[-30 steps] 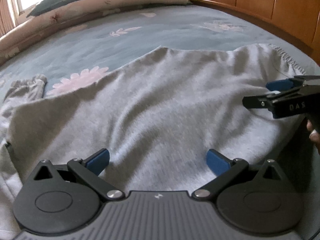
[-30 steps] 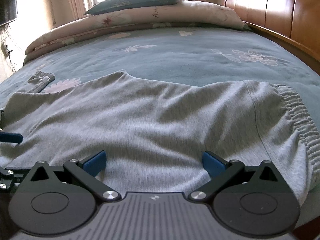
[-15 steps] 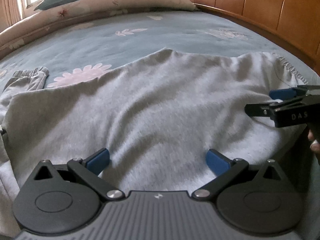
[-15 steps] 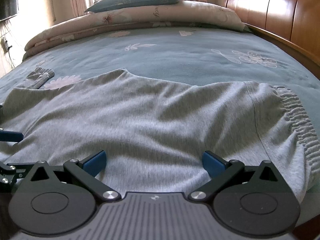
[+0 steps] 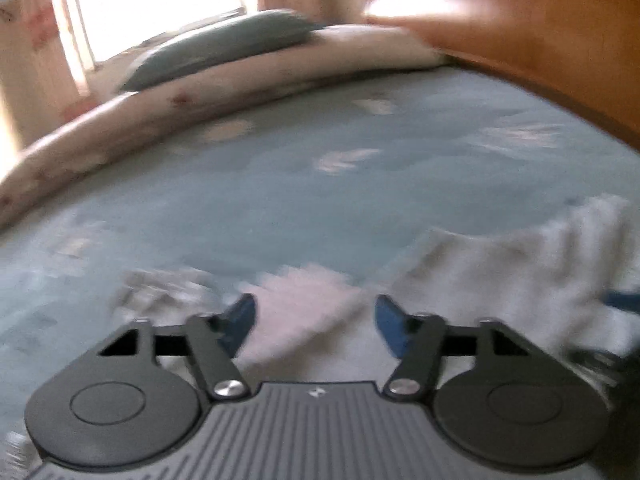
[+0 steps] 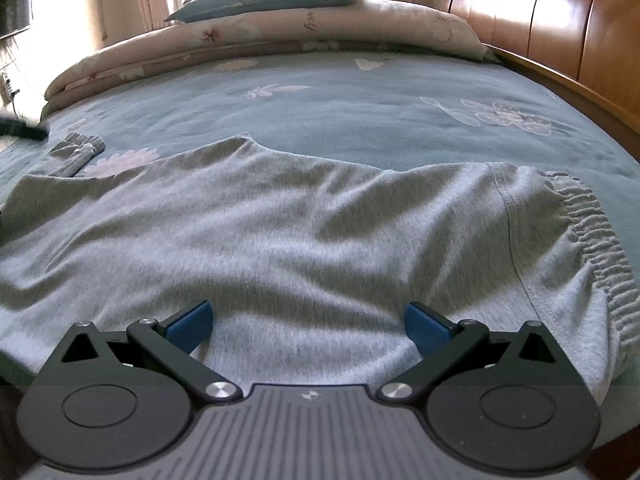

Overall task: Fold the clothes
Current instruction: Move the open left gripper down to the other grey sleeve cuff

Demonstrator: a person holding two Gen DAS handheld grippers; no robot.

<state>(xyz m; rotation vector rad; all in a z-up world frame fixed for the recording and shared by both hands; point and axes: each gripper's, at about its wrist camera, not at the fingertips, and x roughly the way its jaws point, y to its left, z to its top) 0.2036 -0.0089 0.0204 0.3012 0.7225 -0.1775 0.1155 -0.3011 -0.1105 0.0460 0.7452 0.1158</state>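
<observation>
Grey fabric: the trousers (image 6: 280,232) lie spread flat across the bed (image 6: 360,120), elastic waistband (image 6: 592,232) to the right, one ribbed cuff (image 6: 78,150) out at the far left.
Fold state: none visible yet; the cloth looks smoothed, with shallow wrinkles only.
Right tool (image 6: 308,320): wide open, low over the near edge of the trousers; its blue pads (image 6: 190,322) sit apart on or just above the fabric and pinch nothing.
Left tool (image 5: 316,320): jaws closing, about half shut; the left wrist view is badly blurred. Pale cloth shows beyond the pads, but nothing appears pinched between them.
Left tool in the right view: a dark tip (image 6: 24,130) at the far left edge, above the cuff end.
Step in hand: judged to be the reach for the leg end, ahead of a first fold, while the right tool waits near the waist.
Next move calls for: pads closing on the cuff or hem through both layers, then a lift high enough to carry that end across toward the waistband without dragging the rest.
Right side's part: probably pinning or gripping the near edge so the cloth stays square.
</observation>
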